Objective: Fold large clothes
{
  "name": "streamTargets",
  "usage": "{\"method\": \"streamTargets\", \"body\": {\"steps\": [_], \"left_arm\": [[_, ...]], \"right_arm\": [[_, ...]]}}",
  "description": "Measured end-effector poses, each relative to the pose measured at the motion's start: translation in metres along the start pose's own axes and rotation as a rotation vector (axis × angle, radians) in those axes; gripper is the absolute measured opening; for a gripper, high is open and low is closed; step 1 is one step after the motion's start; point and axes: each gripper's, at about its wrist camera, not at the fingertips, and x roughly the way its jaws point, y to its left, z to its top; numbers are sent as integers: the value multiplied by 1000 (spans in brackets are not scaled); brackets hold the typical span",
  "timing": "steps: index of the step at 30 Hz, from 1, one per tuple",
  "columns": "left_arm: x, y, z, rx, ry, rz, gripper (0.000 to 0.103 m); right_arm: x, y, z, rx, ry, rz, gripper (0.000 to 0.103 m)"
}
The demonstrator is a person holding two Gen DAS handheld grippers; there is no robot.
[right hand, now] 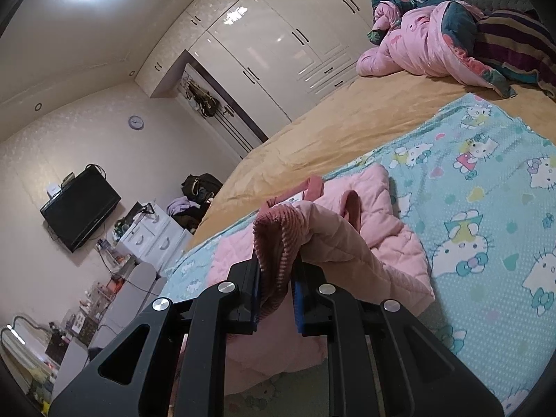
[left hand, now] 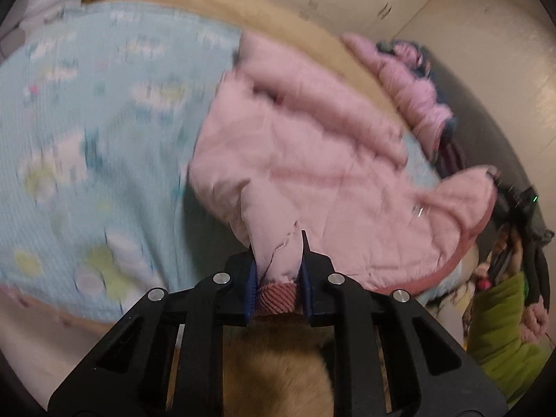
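Pink quilted jacket [left hand: 312,160] lies on blue cartoon blanket [right hand: 486,208] at bed [right hand: 330,128] centre | we find left gripper [left hand: 278,271] and right gripper [right hand: 276,288] each clamped on a ribbed cuff | risk: at 12 o'clock, thin cuff grip may slip, sleeve drops.

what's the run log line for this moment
left gripper: shut on jacket cuff | right gripper: shut on other cuff | pink jacket: on cartoon sheet
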Motion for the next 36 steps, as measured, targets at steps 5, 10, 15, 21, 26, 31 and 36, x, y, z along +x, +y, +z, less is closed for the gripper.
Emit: {"method": "streamTargets", "body": {"steps": [5,10,15,21,26,31,36], "left_arm": [[-14,-17,47,40,-109,-5,12],[-10,-42,83,99,-163,-1,12],[-3,-53,118,112,-205,-8,12],[7,-64,158,137,-240,6,12],[18,-68,183,149,-255,16,12],[35,-69,207,153,-259,34,12],[51,-71,229,164,-264,58,12]], "right_arm": [[4,-4,15,7,-14,-7,13],[10,-5,32,-10,-21,-29,13],[22,-4,52,-29,-21,-43,13],[41,-1,79,-45,-37,-47,13],[60,-4,97,-46,-37,-55,13],[79,-12,111,-36,-37,-61,13],[102,-21,124,-18,-37,-79,13]]}}
